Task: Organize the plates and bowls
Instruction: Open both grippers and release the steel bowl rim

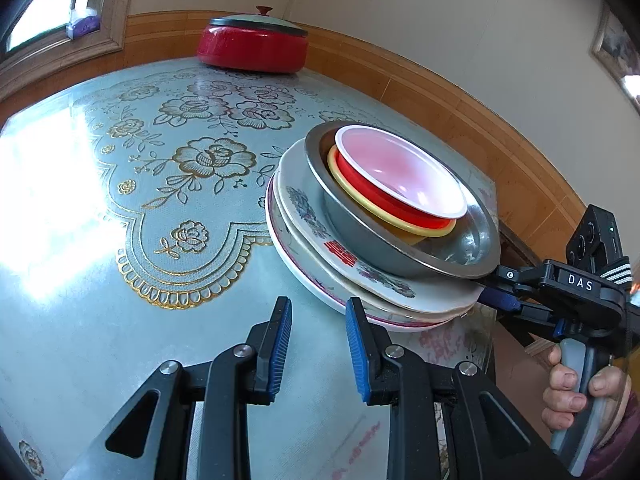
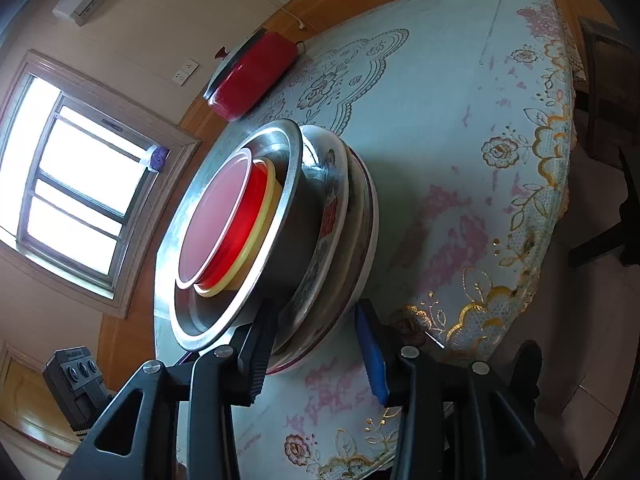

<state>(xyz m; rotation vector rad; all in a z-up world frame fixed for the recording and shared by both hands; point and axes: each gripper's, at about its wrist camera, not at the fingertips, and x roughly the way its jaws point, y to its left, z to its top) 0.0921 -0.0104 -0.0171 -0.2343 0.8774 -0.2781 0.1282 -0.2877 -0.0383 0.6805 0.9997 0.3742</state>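
Observation:
A stack of floral plates (image 1: 308, 216) lies near the table's right edge. On it sits a steel bowl (image 1: 360, 236) holding nested yellow (image 1: 424, 231), red (image 1: 380, 194) and pink translucent (image 1: 400, 168) bowls. My right gripper (image 2: 316, 320) straddles the rim of the plates (image 2: 340, 208): one finger lies on top under the steel bowl's (image 2: 296, 240) lip, while the blue pad (image 2: 372, 356) stands clear of the underside, so it is open. The left wrist view shows the right gripper (image 1: 490, 286) at the stack's right edge. My left gripper (image 1: 318, 308) hovers in front of the stack, slightly open, holding nothing.
A red lidded pot (image 1: 252, 46) stands at the far side of the table (image 1: 120, 200) against the wall. A hand (image 1: 568, 392) grips the right tool's handle. A dark chair (image 2: 608, 100) stands beyond the table's edge. A window is in the left wall.

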